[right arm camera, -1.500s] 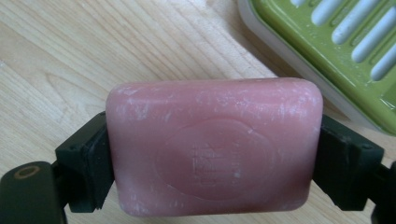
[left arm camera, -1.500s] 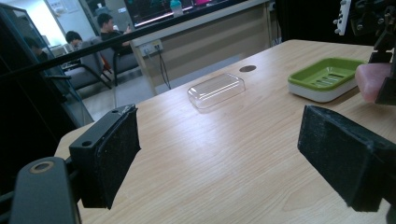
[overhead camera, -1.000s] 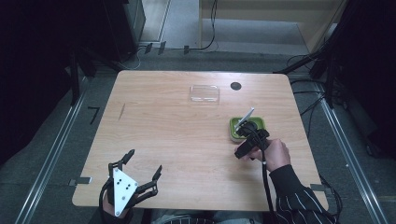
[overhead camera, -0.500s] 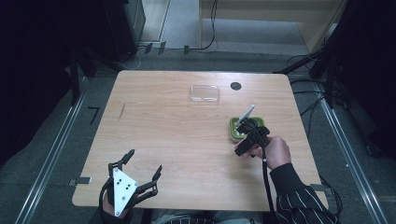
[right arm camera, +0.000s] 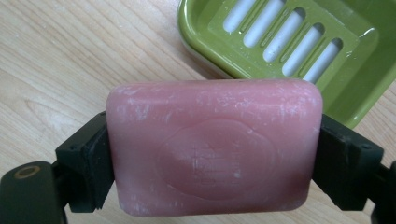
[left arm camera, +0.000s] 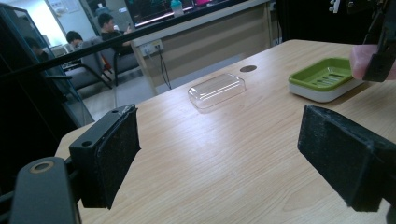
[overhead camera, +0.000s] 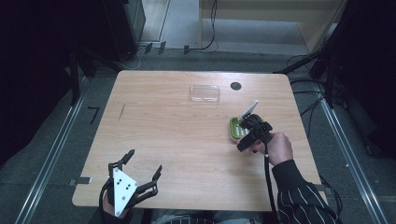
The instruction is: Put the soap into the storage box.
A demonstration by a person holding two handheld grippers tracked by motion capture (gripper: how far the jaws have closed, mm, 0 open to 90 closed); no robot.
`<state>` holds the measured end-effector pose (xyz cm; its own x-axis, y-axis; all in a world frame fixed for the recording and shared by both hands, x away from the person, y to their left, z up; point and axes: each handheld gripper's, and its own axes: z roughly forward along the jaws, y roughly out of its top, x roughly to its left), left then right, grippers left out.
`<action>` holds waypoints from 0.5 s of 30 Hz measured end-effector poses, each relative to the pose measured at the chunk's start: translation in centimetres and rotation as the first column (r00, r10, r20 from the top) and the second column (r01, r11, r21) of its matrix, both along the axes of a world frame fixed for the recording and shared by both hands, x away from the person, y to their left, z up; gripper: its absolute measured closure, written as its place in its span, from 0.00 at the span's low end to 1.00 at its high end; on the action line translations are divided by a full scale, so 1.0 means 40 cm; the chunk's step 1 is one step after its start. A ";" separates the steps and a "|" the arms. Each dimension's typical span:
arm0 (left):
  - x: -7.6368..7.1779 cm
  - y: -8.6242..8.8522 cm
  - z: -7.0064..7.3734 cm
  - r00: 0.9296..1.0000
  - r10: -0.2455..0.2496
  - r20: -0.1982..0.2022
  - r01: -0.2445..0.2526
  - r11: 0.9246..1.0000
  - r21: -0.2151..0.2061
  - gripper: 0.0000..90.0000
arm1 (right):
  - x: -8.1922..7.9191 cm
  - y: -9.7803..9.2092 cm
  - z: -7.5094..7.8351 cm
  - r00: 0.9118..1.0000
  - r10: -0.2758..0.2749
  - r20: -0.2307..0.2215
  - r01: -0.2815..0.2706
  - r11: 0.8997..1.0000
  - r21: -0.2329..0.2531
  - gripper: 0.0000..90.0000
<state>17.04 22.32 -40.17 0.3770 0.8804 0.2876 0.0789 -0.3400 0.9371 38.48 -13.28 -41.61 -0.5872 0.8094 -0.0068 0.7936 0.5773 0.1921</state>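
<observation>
A pink bar of soap (right arm camera: pixel 212 144) is clamped between the pads of my right gripper (right arm camera: pixel 212 161), just above the table and short of the green soap dish (right arm camera: pixel 299 46). In the high view the right gripper (overhead camera: pixel 247 128) hangs over the near side of the green dish (overhead camera: pixel 233 127) at the table's right. The dish (left arm camera: pixel 324 77) is empty, with a slotted floor. My left gripper (overhead camera: pixel 140 170) rests at the front left edge, jaws wide apart with nothing between them. Its black pads (left arm camera: pixel 109 156) frame the tabletop in the left gripper view.
A clear plastic lid (overhead camera: pixel 205 93) lies at the back middle of the table, also seen as a clear lid (left arm camera: pixel 217 89). A dark round hole (overhead camera: pixel 236 86) sits beside it. The wooden table (overhead camera: pixel 177 140) has metal rails along both sides on the floor.
The right hand has drawn slightly toward the near side of the dish. The left gripper has stayed put.
</observation>
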 end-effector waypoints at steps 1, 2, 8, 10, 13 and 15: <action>0.000 0.000 0.000 1.000 0.000 0.000 0.000 1.000 0.000 0.15 | 0.001 0.000 0.001 1.000 -0.008 -0.001 0.008 1.000 -0.002 0.15; 0.000 0.000 0.000 1.000 0.000 0.000 0.000 1.000 0.000 0.15 | 0.004 -0.001 0.001 1.000 -0.007 -0.004 0.007 1.000 -0.003 0.15; 0.000 0.001 0.000 1.000 0.000 -0.001 0.000 1.000 0.002 0.15 | 0.018 -0.004 0.001 1.000 -0.020 -0.002 0.020 1.000 0.002 0.15; 0.000 0.000 0.000 1.000 0.000 -0.002 0.000 1.000 0.002 0.15 | 0.020 -0.004 0.002 1.000 -0.022 -0.003 0.022 1.000 0.002 0.15; -0.001 0.001 0.000 1.000 0.001 -0.001 -0.001 1.000 0.003 0.15 | 0.027 -0.001 0.002 1.000 -0.021 0.001 0.021 1.000 0.003 0.15; -0.001 0.001 0.000 1.000 0.001 0.000 -0.001 1.000 0.003 0.15 | 0.029 -0.001 0.001 1.000 -0.021 0.004 0.021 1.000 0.003 0.15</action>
<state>16.98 22.37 -40.16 0.3759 0.8800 0.2902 0.0794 -0.3426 0.9361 39.64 -13.31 -41.56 -0.5701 0.8216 -0.0061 0.8048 0.5599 0.1970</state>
